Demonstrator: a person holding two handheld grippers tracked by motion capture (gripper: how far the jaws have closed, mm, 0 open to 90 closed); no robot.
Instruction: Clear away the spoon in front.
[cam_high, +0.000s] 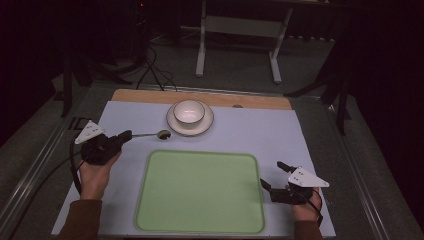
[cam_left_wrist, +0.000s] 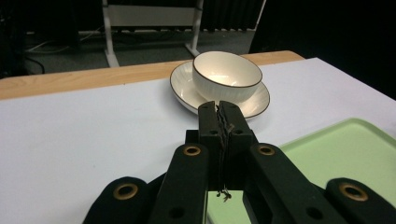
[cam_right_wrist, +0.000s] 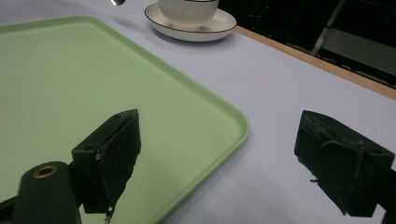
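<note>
Left tool (cam_high: 126, 135): jaws closed on the handle of a spoon (cam_high: 152, 134), held out over the table (cam_high: 280, 130) between the tray's far edge and the saucer. Right tool (cam_high: 272, 176): jaws wide apart, empty, just beside the right edge of the green tray (cam_high: 200, 192). Bowl (cam_high: 189, 111): white, stood on a saucer (cam_high: 206, 124) at the table's far side.

Left gripper (cam_left_wrist: 223, 112) jaws closed; bowl (cam_left_wrist: 227, 77) on saucer (cam_left_wrist: 187, 91) ahead
</note>
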